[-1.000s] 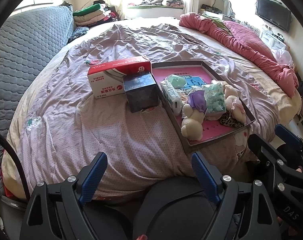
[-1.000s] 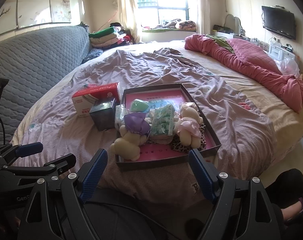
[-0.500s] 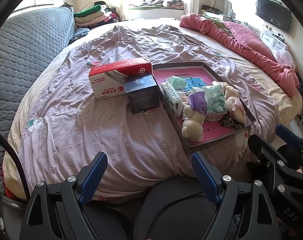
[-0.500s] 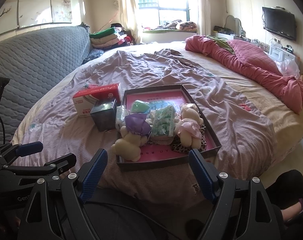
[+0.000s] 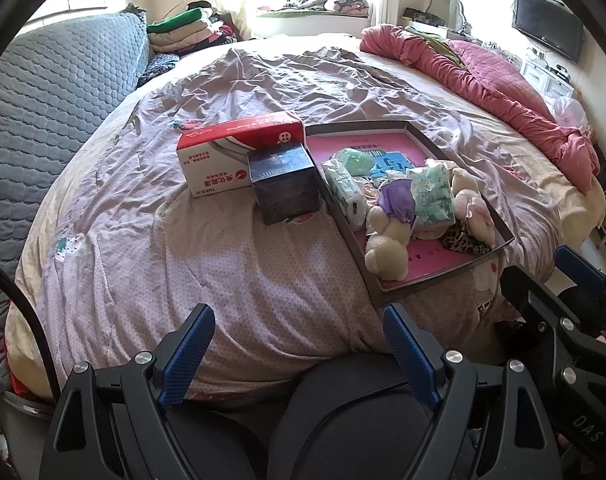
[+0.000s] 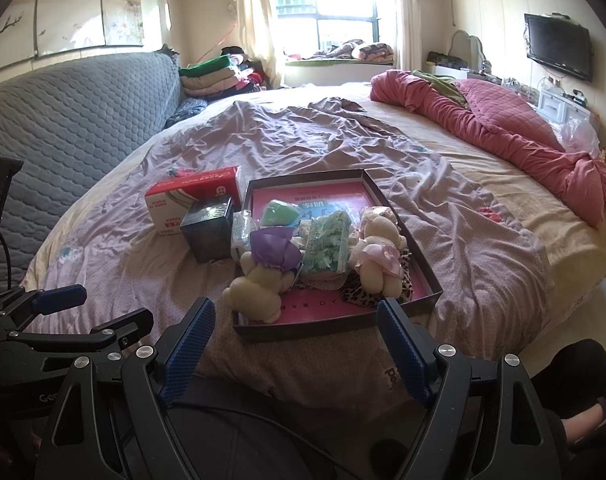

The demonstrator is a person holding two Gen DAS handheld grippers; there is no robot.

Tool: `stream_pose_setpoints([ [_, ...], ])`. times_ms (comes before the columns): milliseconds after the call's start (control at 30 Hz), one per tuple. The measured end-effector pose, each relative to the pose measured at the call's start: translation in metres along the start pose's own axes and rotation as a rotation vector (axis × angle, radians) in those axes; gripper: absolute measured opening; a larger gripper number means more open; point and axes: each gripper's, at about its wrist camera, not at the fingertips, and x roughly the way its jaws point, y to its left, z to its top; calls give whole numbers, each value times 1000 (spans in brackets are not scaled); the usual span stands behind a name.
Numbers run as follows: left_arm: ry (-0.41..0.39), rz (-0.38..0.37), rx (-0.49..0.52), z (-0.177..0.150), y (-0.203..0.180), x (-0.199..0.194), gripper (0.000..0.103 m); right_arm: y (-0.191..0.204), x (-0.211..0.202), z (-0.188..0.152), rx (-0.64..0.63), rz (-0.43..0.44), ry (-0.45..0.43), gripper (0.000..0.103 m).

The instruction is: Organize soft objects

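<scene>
- Here, nearest the cameras, the left hand-held gripper (image 5: 299, 344) and the right hand-held gripper (image 6: 295, 340) both hang short of the bed's near edge, blue fingers spread wide, nothing between them.
- Next out, the dark-rimmed, pink-floored shallow tray (image 6: 423, 264) sits at about 12 o'clock from the right gripper and 1 o'clock from the left, holding the soft things in a heap.
- At the tray's near corner a cream plush bear with a purple cloth (image 6: 263, 276) leans over the rim; a second cream plush bear in pink (image 6: 377, 256) lies at 3 o'clock of it, on a leopard-print fabric scrap (image 6: 359, 294).
- Between the bears stands a green-and-white soft tissue pack (image 6: 327, 244); a mint-green soft lump (image 6: 279, 212) lies farther back.
- Just outside the tray, at 9 o'clock, stand a dark glossy cube box (image 6: 209, 226) and, behind it, a red-and-white carton (image 6: 191, 200).
- This heap would fit either unsorted things or things already gathered.
- For any grasp, come in low from the near side, close on a plush body rather than loose cloth, and squeeze gently, since the mattress yields and the tray may tip.
</scene>
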Motion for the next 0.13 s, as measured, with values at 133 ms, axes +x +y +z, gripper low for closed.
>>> stream_pose_setpoints([
  [133,-4,-14,-1,-1,1,4,86,-1,1,0,4,-2,2,84],
])
